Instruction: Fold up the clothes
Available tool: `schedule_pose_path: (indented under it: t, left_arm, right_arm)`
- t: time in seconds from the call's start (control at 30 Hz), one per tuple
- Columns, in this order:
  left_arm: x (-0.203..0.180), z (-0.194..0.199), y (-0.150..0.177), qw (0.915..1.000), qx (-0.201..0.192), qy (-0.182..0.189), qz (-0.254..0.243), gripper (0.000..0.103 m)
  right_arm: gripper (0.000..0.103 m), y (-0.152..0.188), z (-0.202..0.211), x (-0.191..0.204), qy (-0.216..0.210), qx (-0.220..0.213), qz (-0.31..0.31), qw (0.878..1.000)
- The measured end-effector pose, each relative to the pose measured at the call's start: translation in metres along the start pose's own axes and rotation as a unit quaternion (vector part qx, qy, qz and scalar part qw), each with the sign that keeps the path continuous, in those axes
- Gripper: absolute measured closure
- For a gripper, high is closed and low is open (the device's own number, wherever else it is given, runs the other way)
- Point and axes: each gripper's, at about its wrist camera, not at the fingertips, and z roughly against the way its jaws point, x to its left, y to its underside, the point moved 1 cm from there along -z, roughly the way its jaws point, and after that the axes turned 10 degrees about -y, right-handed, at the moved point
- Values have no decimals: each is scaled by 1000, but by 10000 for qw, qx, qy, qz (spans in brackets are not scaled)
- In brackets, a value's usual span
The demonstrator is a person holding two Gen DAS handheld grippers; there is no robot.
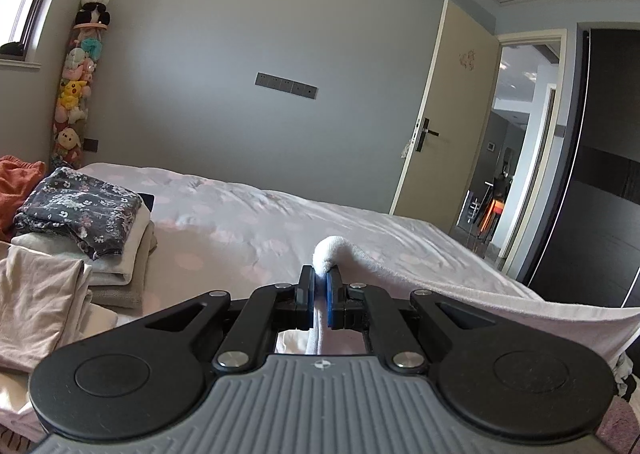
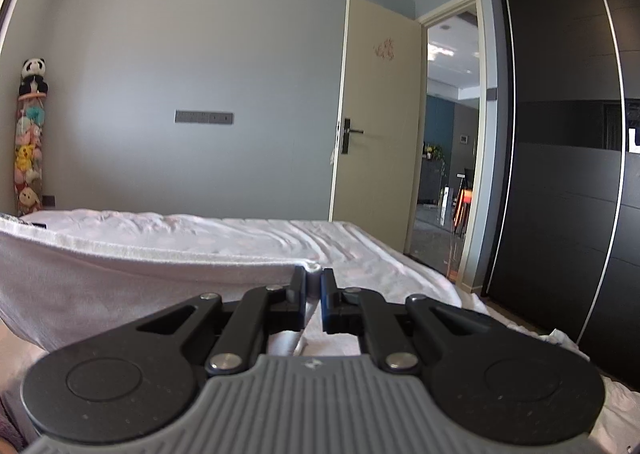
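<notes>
Both jaws are closing tight: the left hand-held gripper (image 1: 320, 282) is pinching a bunched corner of the white towel (image 1: 460, 286), the right hand-held gripper (image 2: 314, 286) its other corner, stretching it above the bed (image 1: 248, 222). That small pinch risks slipping, dropping an edge. The towel's lower part is hanging out of view.

Both low over bed (image 1: 248, 214), doorward

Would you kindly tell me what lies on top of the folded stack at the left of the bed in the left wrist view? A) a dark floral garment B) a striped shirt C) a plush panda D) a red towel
A: a dark floral garment tops the folded stack on the bed.
</notes>
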Motion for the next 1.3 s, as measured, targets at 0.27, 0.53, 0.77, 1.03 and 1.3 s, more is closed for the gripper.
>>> schedule_pose_path:
  t: [0.27, 0.53, 0.77, 1.03, 1.3]
  left_arm:
    - [-20, -67, -3, 9985, 279, -58, -462, 99]
    - [-26, -148, -1, 9946, 656, -278, -756, 99]
    - [-43, -230, 2, 9912, 697, -372, -1062, 99]
    - [-49, -326, 43, 9841, 1220, -481, -1197, 99]
    - [-37, -376, 86, 9741, 1836, -642, -1154, 99]
  right_arm:
    - [95, -3, -76, -8, 2, 409, 113, 9991]
    - [95, 2, -164, -3, -43, 749, 189, 9970]
    - [95, 21, -245, -5, 121, 941, -46, 9955]
    - [95, 68, -333, -10, 299, 1389, -312, 9894]
    - [95, 116, -393, -15, 278, 2006, -551, 9777]
